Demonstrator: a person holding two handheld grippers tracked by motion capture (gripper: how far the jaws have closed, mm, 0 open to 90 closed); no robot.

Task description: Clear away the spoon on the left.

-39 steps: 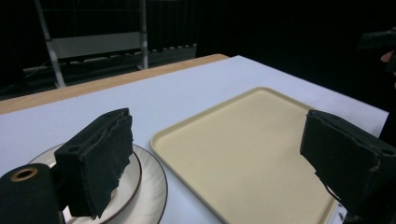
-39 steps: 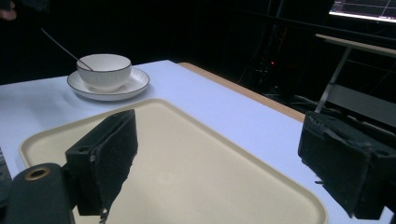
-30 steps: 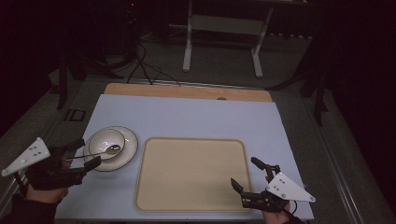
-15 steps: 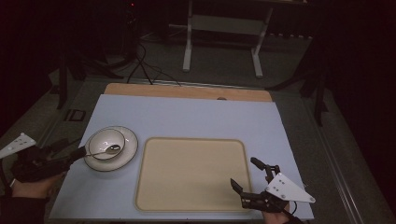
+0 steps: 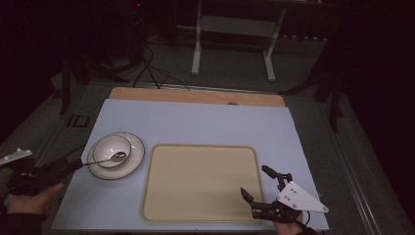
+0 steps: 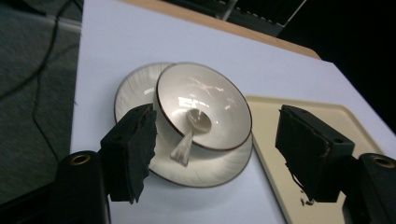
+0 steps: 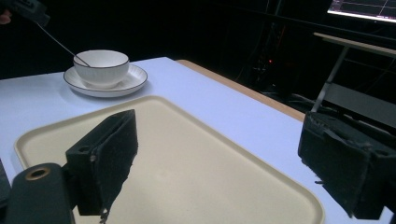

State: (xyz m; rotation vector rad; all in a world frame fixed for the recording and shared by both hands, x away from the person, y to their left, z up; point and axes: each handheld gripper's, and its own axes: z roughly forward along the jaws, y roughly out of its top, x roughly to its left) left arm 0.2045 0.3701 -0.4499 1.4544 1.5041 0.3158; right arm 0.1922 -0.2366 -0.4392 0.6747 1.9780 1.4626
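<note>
The left gripper (image 6: 215,154) is seen with jaws apart, just closing, the spoon (image 6: 186,142) handle between them but not pinched. The spoon rests in the bowl (image 6: 203,105) on the saucer (image 6: 205,170), beside the tray (image 5: 200,183). The right gripper (image 5: 258,185) is held unclenched, gripping nothing, above the tray's near corner.

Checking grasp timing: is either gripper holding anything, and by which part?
Nothing is gripped. The left gripper has just been closing its jaws, with the handle end of the spoon between them, pads not touching it. The right gripper is open and empty.
</note>
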